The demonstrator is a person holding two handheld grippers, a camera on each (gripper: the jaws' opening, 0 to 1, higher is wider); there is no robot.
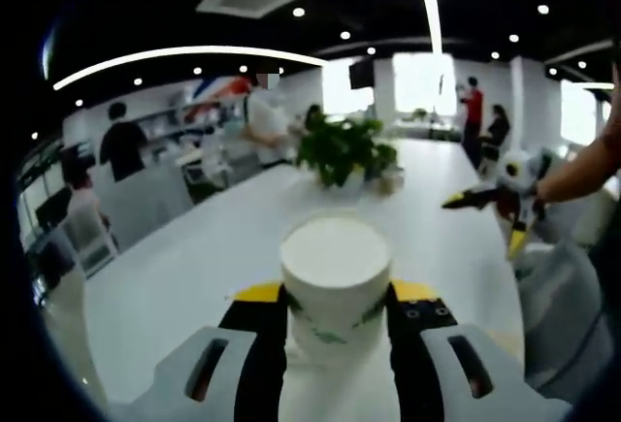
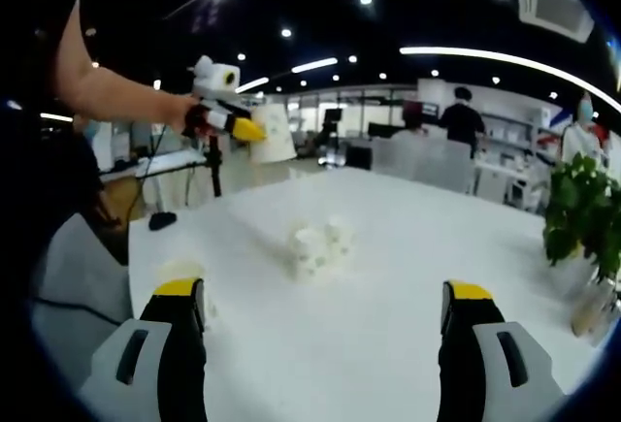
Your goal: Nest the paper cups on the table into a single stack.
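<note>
In the left gripper view, the left gripper (image 1: 335,330) is clamped on a white paper cup (image 1: 336,281) held bottom-up, its flat base facing the camera and a green print partly covered by the jaws. The cup's rim is hidden below the jaws, so I cannot tell whether other cups sit nested inside it. Beyond the cup lies the long white table (image 1: 194,267). Past the cup, further along the table, stands a potted plant (image 1: 344,150); its pot is blurred. To the right of the cup, over the table's edge, the right gripper (image 1: 490,204) shows small with yellow tips, held by a bare forearm cut off at the frame's side.

In the right gripper view, the right gripper (image 2: 320,320) has its jaws spread wide with nothing between them. Beyond them, mid-table (image 2: 408,247), sits a cluster of small white paper cups (image 2: 318,247), too blurred to count or to tell upright from overturned. Left of the cluster and raised above the table, the left gripper (image 2: 254,131) carries its cup (image 2: 274,133), held by a bare arm. The plant (image 2: 582,213) is cut off right of the cluster. Several people (image 2: 464,121) stand beyond the table's far end.
</note>
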